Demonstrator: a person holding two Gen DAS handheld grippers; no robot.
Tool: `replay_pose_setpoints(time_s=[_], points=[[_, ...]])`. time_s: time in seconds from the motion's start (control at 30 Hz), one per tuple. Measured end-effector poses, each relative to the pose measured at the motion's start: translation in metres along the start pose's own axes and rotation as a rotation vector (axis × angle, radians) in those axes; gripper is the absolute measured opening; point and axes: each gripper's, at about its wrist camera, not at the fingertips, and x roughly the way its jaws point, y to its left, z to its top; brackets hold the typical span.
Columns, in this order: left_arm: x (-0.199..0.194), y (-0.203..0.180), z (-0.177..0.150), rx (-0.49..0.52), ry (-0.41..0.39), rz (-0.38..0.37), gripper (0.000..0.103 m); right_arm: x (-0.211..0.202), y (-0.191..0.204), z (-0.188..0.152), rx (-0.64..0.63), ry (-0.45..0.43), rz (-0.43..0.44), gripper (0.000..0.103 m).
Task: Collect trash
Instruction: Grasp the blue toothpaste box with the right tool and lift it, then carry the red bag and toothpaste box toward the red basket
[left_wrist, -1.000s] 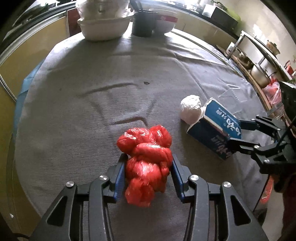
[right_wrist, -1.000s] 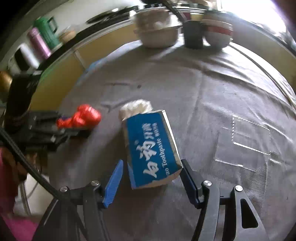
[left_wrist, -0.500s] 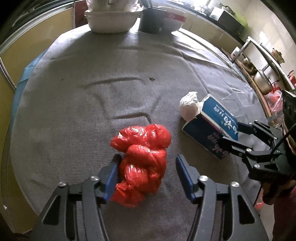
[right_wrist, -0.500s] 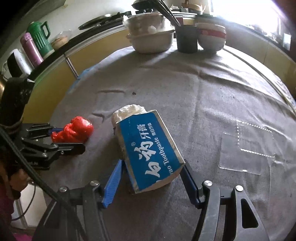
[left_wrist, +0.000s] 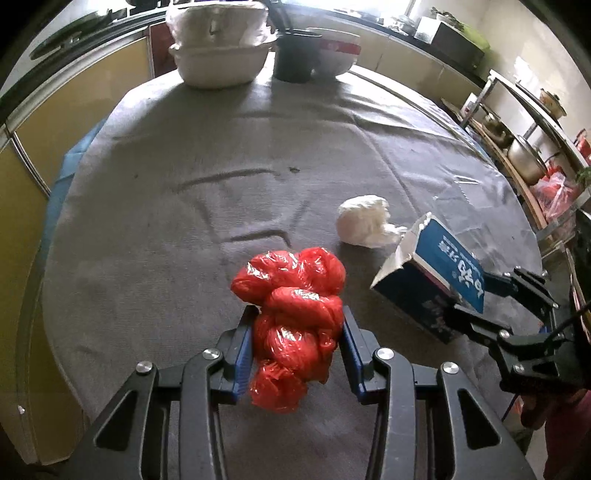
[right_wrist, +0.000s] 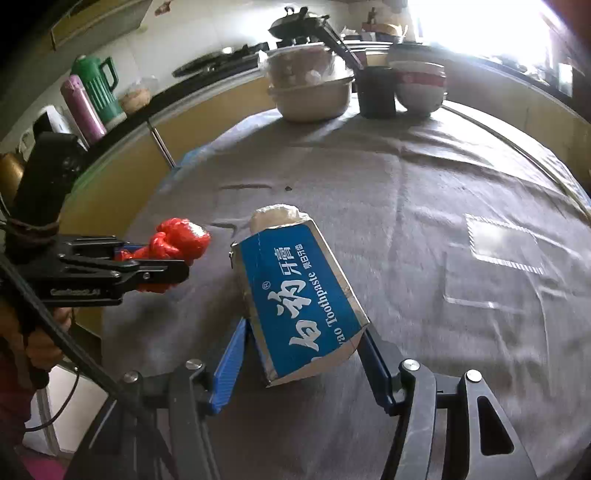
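Two pickups are under way on the grey tabletop (left_wrist: 155, 229): the left gripper (left_wrist: 297, 341) is closing on the red bag wad (left_wrist: 295, 314), the right gripper (right_wrist: 303, 363) closing around the blue toothpaste box (right_wrist: 295, 299), so lifting comes next, I judge.

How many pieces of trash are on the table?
3: red bag between the left gripper's closing jaws; toothpaste box in the closing right gripper; white wad behind the box.
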Motion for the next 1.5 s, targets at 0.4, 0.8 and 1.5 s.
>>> replay_pose_setpoints(time_s=[0.4, 0.8, 1.5], points=[[-0.022, -0.069, -0.01, 0.093, -0.055, 0.072, 0.044, -0.072, -0.021, -0.052, 0.156, -0.12, -0.069, 0.062], [-0.04, -0.162, -0.023, 0.305, -0.134, 0.177, 0.044, -0.137, -0.051, -0.097, 0.291, -0.219, -0.121, 0.063], [-0.038, -0.231, -0.035, 0.459, -0.159, 0.227, 0.044, -0.195, -0.074, -0.146, 0.41, -0.321, -0.151, 0.062]])
